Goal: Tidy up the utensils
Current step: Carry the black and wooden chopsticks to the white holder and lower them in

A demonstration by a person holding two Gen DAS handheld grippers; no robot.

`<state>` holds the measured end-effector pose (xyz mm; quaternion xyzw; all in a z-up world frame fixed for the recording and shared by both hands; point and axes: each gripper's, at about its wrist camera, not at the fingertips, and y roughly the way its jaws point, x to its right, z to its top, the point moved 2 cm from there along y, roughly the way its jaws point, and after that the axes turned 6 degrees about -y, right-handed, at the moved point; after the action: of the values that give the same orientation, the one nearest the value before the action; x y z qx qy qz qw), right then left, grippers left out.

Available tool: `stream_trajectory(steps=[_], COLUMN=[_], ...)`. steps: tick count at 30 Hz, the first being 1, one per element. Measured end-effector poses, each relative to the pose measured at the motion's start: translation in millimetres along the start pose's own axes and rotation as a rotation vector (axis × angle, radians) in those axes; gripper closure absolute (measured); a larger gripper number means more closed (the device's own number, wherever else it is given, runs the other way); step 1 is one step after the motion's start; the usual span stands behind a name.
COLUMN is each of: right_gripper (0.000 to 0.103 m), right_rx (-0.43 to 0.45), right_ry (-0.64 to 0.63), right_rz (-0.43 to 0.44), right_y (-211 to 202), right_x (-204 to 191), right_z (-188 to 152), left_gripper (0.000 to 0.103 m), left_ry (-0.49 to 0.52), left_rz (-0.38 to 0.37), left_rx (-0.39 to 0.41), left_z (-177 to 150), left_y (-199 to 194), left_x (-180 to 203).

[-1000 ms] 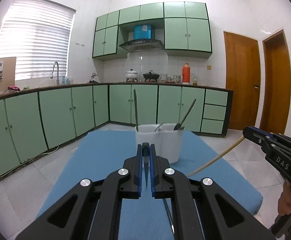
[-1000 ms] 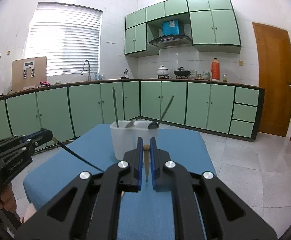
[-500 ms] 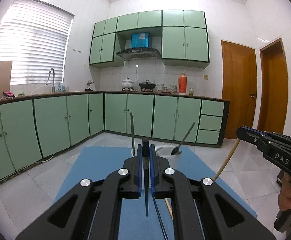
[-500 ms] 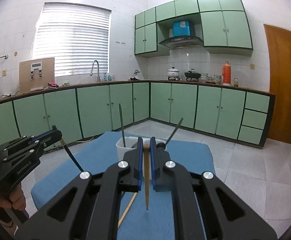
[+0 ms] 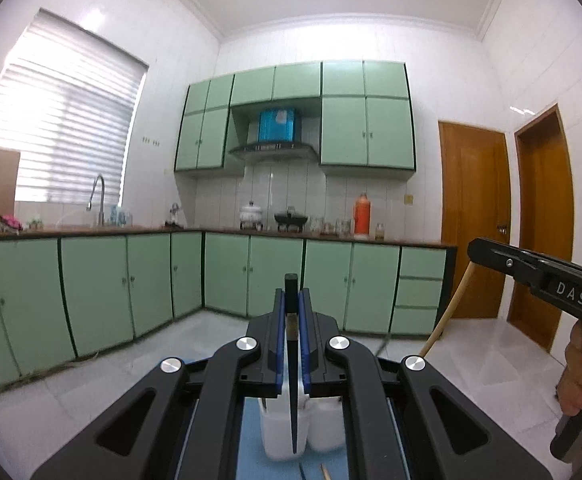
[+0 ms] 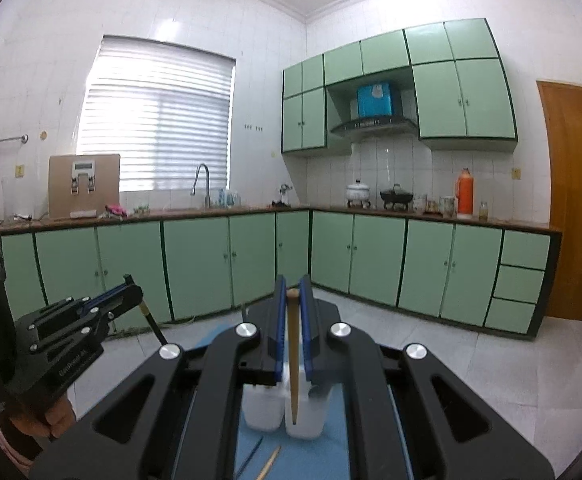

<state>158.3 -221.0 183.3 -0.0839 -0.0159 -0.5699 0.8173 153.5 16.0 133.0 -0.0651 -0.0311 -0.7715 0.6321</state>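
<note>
Both pairs of fingers are clamped on chopsticks: the left gripper [image 5: 292, 320] grasps a dark chopstick [image 5: 293, 412] near its blunt top end, and the right gripper [image 6: 292, 312] grasps a pale wooden chopstick [image 6: 293, 364] the same way. Each stick hangs point-down between the blue pads, its tip dangling above the white two-compartment holder [image 6: 283, 412] that stands on the blue mat [image 6: 323, 456]. In the left wrist view the dark tip hangs roughly over the divide between the two cups; in the right wrist view the wooden tip lines up with the right-hand cup, though neither tip has clearly entered. I judge the job to be partway through: the holder seems to carry a few utensils, mostly hidden behind the gripper bodies, two sticks are in the air, and at least two more, a dark loose stick [image 6: 251, 458] and a light loose stick [image 6: 269, 466], lie on the mat just near of the holder, awaiting pickup. What remains is dropping the held pair into their cups and then gathering the ones left on the mat. Room to move is generous: open tiled floor lies all round the mat and the green cabinets [image 5: 99, 292] stand far off. The tight spots are the holder's narrow rims and the two grippers themselves, which sit side by side and could clash when both descend together.
</note>
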Motion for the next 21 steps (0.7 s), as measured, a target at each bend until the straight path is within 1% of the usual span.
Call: stream_trajectory(steps=[4,7,10,12,17,21], right_gripper=[0.097,0.097,0.097,0.097,0.097,0.097], right_rx=[0.010,0.006,-0.001,-0.012,-0.030,-0.078], right_ry=[-0.012,-0.013,-0.009,-0.009,0.036,0.057], right_rz=[-0.018,-0.028,-0.030,-0.040,-0.027,-0.029], right_y=[27,48,75,91,125,151], right_x=[7,11,16,17,22,25], right_z=[17,20,17,11,-13,-34], left_gripper=[0.097,0.097,0.097,0.097,0.097,0.097], left_ry=[0.006,0.018,0.005,0.009,0.030,0.027], left_rz=[-0.005,0.012,0.014,0.021,0.048,0.061], left_rx=[0.023,0.037,0.030,0.024,-0.025,-0.071], left_z=[14,14,10,5,-21,-41], left_y=[31,56,82,97,131,148], left_x=[5,9,7,6,2,-3])
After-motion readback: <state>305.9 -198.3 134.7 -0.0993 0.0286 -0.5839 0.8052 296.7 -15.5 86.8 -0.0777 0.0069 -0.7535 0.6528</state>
